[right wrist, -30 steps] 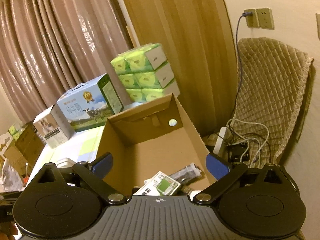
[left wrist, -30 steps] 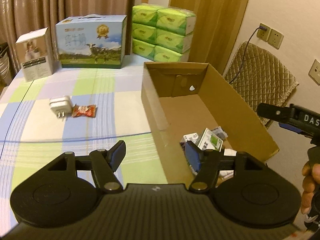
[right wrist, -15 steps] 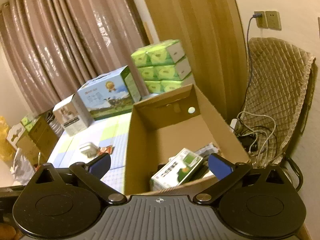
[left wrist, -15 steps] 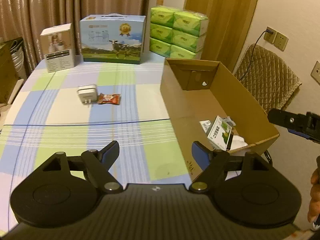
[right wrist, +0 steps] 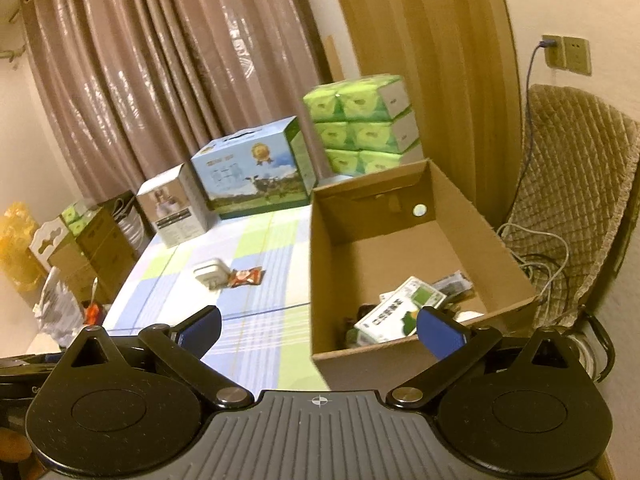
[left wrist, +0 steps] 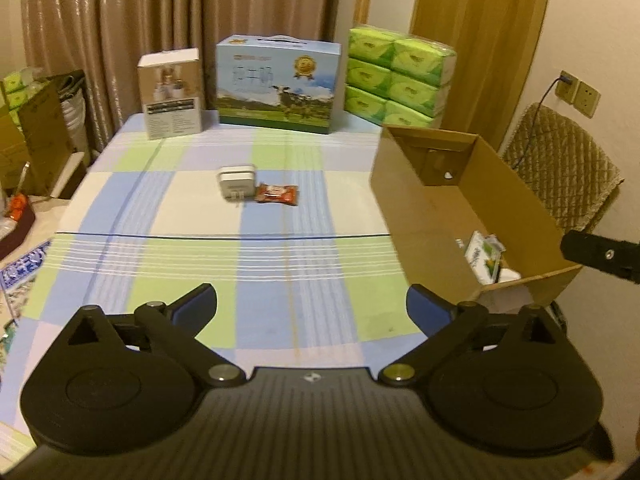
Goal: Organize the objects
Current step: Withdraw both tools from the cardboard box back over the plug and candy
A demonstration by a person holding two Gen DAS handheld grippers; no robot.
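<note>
Only part of what lies inside the open brown cardboard box [right wrist: 404,256] can be read: a white-and-green printed carton [right wrist: 400,314] leans against darker packets and something white at the near end, and those are too crowded and blurred to name, with the box's near wall hiding their lower parts. From the left wrist view the same box [left wrist: 460,208] stands at the right edge of the table with the pale blue, green and cream checked cloth [left wrist: 248,264], and the carton [left wrist: 484,256] shows just above the near wall. On the cloth, well apart from the box, a white plug adapter [left wrist: 237,182] lies just beside a small red snack packet [left wrist: 278,193]; whether they touch cannot be told. The left gripper [left wrist: 312,306] hangs over the near cloth, its jaws opening and already wide, with nothing between them. The right gripper [right wrist: 318,330] sits before the box's near corner, its jaws spread as wide and empty; its right fingertip [right wrist: 440,334] covers part of the carton. At the right edge of the left view, a black bar of the other gripper is cut off by the frame.
</note>
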